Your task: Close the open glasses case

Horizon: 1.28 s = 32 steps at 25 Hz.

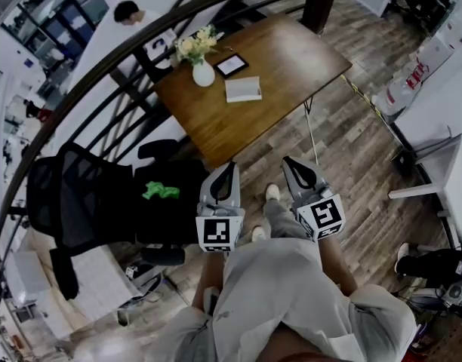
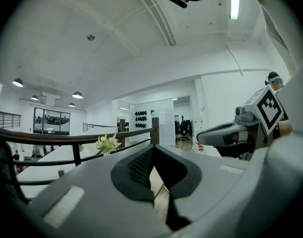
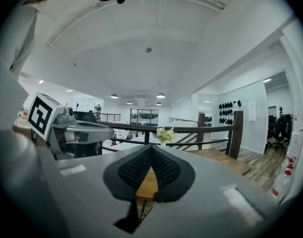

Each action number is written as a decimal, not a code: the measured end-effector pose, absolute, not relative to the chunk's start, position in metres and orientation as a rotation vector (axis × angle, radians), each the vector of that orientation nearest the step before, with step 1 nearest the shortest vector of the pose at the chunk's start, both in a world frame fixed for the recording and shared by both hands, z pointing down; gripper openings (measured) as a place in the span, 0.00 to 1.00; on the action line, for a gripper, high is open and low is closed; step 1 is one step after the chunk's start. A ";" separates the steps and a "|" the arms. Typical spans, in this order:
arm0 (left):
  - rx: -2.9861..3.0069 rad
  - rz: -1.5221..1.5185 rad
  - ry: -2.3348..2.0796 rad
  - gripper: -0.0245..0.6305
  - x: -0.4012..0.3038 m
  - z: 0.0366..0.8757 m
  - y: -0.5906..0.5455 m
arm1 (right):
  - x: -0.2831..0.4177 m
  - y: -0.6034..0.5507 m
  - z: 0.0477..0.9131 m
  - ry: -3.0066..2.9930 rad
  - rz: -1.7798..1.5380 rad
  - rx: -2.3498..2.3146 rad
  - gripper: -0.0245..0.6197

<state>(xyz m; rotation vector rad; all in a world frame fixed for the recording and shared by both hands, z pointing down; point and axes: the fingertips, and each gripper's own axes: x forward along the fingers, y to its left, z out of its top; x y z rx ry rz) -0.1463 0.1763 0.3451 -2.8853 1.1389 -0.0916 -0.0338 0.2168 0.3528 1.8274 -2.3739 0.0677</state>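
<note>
Nothing of the closing is done yet, by my reckoning; the person stands well back from the desk, with both tools held close to the body. The left gripper [image 1: 229, 165] has its fingers pressed together at the tips with nothing between them; the right gripper [image 1: 288, 160], just beside it at 3 o'clock, is likewise closed and empty. Out at 9 o'clock of them stands one black office chair [image 1: 72, 194] with one green thing [image 1: 161, 191] on its seat. Farther off at 12 o'clock is the one wooden desk [image 1: 291, 59]; on it lies one pale flat thing that I take for the glasses case [image 1: 243, 89], lid open, though it is too small to be sure; one dark tablet-like slab [image 1: 231, 65] sits at its 11 o'clock; one white vase of flowers [image 1: 202, 70] stands at its 10 o'clock. Left to do, as I judge it: come up to the desk, reach the case, fold its lid shut.
</note>
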 end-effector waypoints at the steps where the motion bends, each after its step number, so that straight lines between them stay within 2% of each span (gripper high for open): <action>1: -2.882 -0.094 1.143 0.07 -0.145 0.345 0.170 | -0.032 0.210 0.352 -2.377 0.068 1.824 0.04; 21: -2.799 -0.170 1.305 0.07 -0.070 0.332 0.041 | 0.048 0.065 0.340 -2.505 0.077 1.687 0.04; 32: -2.784 -0.255 1.364 0.07 -0.027 0.347 0.006 | 0.087 0.014 0.353 -2.566 0.131 1.612 0.04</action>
